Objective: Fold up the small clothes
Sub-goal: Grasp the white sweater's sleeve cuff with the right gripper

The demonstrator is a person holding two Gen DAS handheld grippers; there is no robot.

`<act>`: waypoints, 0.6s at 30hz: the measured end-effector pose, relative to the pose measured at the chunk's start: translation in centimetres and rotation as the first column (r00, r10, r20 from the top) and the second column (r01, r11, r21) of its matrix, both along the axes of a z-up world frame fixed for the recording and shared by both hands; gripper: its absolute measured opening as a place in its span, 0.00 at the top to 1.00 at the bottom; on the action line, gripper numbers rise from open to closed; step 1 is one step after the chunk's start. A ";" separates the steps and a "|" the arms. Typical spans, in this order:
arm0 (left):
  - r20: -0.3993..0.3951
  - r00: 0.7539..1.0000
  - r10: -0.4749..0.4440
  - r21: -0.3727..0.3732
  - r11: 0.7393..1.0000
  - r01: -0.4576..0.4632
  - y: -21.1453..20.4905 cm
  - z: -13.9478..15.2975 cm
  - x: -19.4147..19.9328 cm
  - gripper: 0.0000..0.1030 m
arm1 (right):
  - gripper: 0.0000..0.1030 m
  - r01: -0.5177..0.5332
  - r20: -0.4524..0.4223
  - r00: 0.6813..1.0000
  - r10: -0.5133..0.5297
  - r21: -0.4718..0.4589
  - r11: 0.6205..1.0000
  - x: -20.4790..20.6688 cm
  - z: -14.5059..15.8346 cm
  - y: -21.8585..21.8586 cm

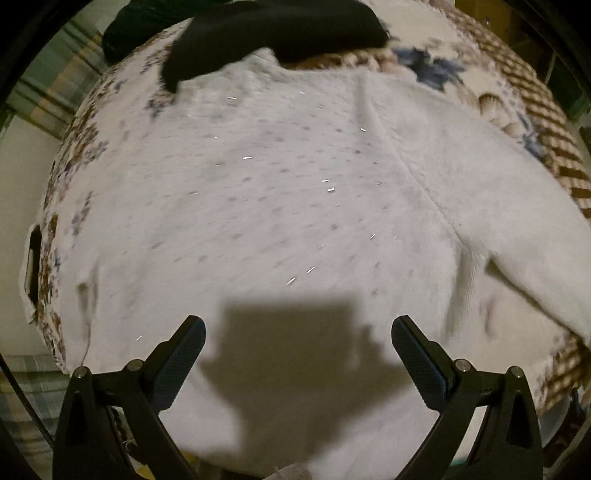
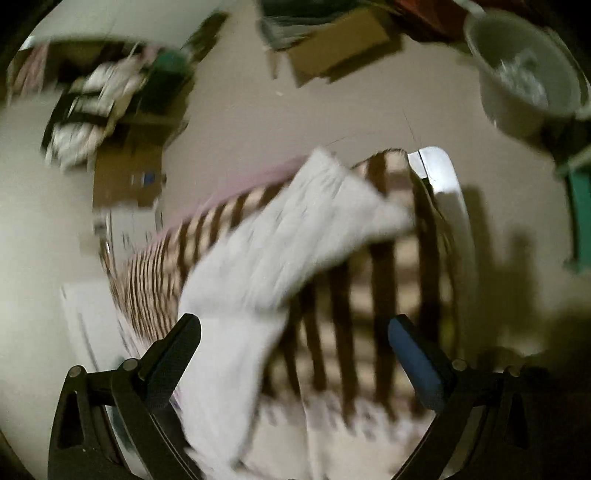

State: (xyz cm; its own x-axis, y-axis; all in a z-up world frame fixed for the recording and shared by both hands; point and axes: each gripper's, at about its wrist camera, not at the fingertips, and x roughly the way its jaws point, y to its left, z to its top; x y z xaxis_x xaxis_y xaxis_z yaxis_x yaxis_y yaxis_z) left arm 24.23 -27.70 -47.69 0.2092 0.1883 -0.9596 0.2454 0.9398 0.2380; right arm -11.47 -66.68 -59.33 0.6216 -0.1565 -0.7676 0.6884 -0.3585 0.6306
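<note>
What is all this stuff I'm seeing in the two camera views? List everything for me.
white sweater: one, white with small grey flecks, spread flat on the cloth; its sleeve lies across the striped border.
black garment: one, black, at the far edge beyond the sweater.
patterned cloth: one, cream with blue and brown flowers and a brown striped border, under the clothes.
cardboard pieces: several, brown, on the floor, blurred.
bucket: one, pale grey, on the floor at far right.
left gripper: one, black, open above the sweater's near edge.
right gripper: one, black, open over the sleeve.
</note>
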 end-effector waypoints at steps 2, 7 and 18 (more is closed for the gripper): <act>0.002 1.000 -0.009 0.014 1.000 0.009 -1.2 -1.2 0.8 0.00 | 0.04 0.061 0.036 0.997 -0.061 0.010 0.998 0.2 -2.2 -1.8; 0.016 1.000 -0.010 0.002 1.000 0.010 -2.6 -2.1 1.9 0.00 | 0.87 0.074 -0.043 0.996 -0.078 -0.097 0.993 1.3 -2.3 -5.6; 0.093 0.990 0.107 -0.075 0.992 -0.100 3.8 0.1 4.0 0.00 | 0.91 -0.329 -0.250 0.937 0.245 -0.390 0.860 12.7 12.6 -4.8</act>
